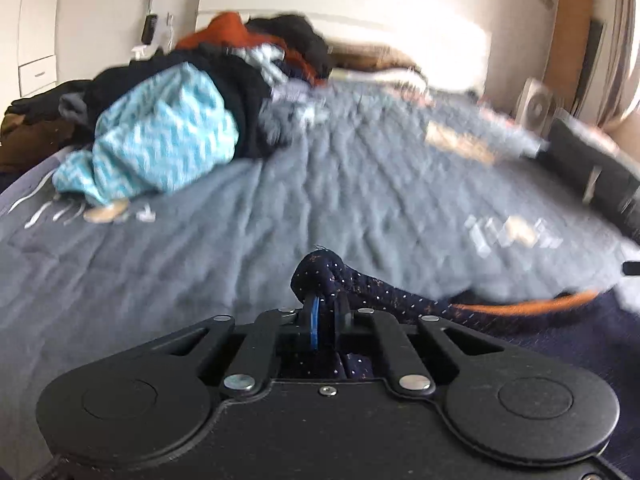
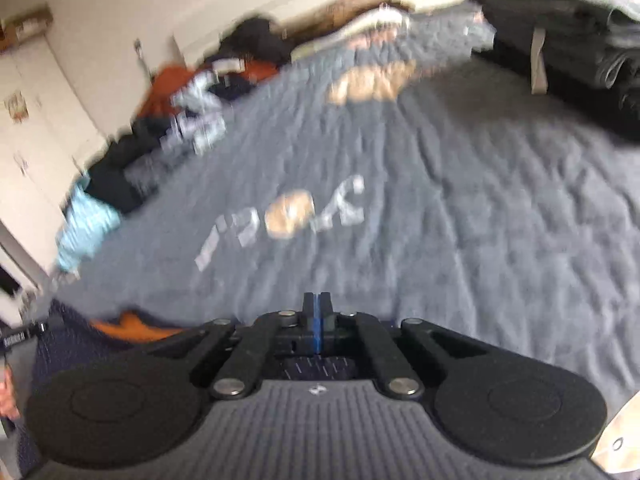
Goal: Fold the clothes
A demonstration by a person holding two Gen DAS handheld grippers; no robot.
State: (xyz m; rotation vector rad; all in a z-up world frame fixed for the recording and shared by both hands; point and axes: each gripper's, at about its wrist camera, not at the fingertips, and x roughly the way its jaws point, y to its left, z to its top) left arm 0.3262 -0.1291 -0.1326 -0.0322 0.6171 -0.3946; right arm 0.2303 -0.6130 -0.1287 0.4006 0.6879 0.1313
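— Left gripper [image 1: 323, 312]: what is it doing?

— Its jaws are closed on a bunched fold of the dark dotted garment [image 1: 360, 284]. The cloth bulges just above the fingertips and trails off to the right, low over the near edge of the bed.

— And the right gripper [image 2: 318, 320]?

— Its jaws are pressed together, blue pads meeting. Dark dotted cloth shows just beneath the fingers (whether any of it is pinched between the pads I cannot tell).

— Where does the garment sit, then?

— At the near edge of the bed, between the two grippers. In the left wrist view it runs rightward from the left gripper; an orange strip [image 1: 532, 306] shows along its edge, touching it.

— What lies beyond it?

— A grey quilt [image 1: 280, 208] covers the bed, with pale letters and tan patches printed on it. Both views are blurred, so the print is unreadable.

— Anything else on the bed?

— A pile of clothes [image 1: 208, 80] at the far left, well apart from the garment: a light blue patterned piece [image 1: 160, 140] in front, black and rust-orange pieces behind. At the far right a stack of folded grey cloth [image 2: 568, 12] sits on the quilt.

— And past the bed?

— A white headboard [image 1: 360, 20] and pale walls.
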